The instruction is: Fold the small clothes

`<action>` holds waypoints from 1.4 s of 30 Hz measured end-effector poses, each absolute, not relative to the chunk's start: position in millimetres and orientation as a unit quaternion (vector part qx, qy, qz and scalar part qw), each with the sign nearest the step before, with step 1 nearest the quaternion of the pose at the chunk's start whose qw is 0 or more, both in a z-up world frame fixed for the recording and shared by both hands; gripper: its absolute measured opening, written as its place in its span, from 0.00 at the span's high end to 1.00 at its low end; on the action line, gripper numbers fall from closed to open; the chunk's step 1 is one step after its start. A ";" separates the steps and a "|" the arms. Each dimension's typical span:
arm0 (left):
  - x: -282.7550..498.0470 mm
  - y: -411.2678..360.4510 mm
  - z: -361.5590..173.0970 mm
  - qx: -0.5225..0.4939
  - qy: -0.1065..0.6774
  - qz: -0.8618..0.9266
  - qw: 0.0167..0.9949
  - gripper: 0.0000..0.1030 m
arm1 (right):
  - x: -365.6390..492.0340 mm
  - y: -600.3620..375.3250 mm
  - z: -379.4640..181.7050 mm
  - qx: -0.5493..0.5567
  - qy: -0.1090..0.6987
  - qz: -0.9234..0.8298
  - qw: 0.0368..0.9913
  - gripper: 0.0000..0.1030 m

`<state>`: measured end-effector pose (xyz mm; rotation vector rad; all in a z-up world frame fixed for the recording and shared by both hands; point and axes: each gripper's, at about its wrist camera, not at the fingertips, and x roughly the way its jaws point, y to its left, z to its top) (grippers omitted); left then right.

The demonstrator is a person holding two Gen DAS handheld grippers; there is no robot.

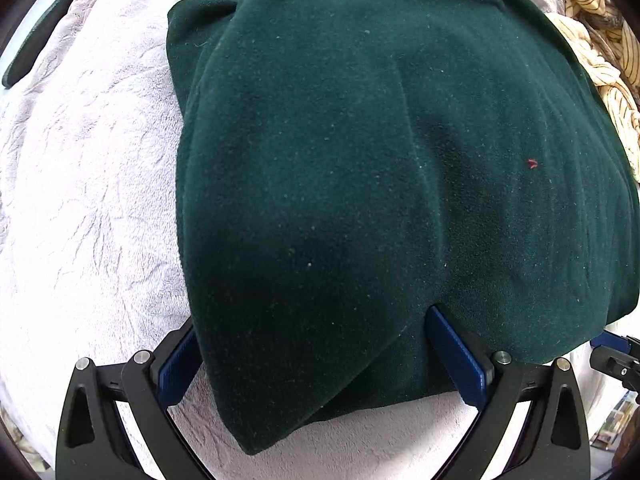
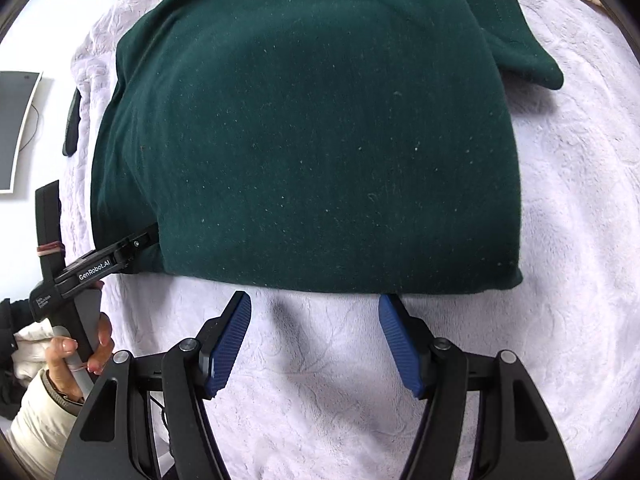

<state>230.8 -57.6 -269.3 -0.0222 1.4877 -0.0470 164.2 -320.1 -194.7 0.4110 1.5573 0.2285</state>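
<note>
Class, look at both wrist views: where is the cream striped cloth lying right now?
The cream striped cloth lies bunched at the far right edge of the left wrist view, beside the dark green garment on the pale plush blanket.

Left wrist view close above the dark green garment (image 1: 360, 160), facing straight down, right wrist view steeply down at its near edge, both sharing garment (image 2: 312, 140) and pale blanket (image 2: 560, 240)
</note>
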 end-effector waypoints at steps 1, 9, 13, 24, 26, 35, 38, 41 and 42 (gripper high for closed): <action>231.8 -60.5 -270.7 -0.009 0.676 -0.021 0.736 0.00 | 163.1 -320.2 -193.5 0.182 0.694 0.103 0.689 0.32; 211.3 -61.1 -275.5 -0.013 0.653 -0.023 0.757 0.00 | 165.2 -306.6 -187.0 0.159 0.688 0.111 0.700 0.32; 203.9 -59.4 -275.8 -0.010 0.638 -0.015 0.770 0.00 | 166.0 -298.0 -185.1 0.155 0.685 0.113 0.703 0.32; 190.3 -43.9 -248.0 -0.057 0.616 -0.040 0.785 0.00 | 176.4 -275.8 -172.3 0.137 0.677 0.123 0.713 0.32; 183.7 -26.5 -232.0 -0.096 0.593 -0.066 0.797 0.00 | 178.3 -271.2 -166.0 0.130 0.669 0.130 0.720 0.32; 183.8 -15.1 -229.6 -0.085 0.599 -0.164 0.779 0.33 | 192.5 -288.8 -141.6 0.122 0.627 0.104 0.762 0.32; 188.1 -27.3 -237.7 -0.066 0.616 -0.169 0.767 0.59 | 194.7 -320.3 -147.1 0.147 0.626 0.059 0.763 0.32; 187.6 -27.9 -242.8 -0.072 0.629 -0.178 0.753 0.88 | 197.1 -342.7 -159.9 0.165 0.638 0.042 0.751 0.33; 187.2 -31.5 -238.1 -0.073 0.629 -0.176 0.754 0.88 | 197.1 -346.0 -164.2 0.168 0.643 0.043 0.746 0.47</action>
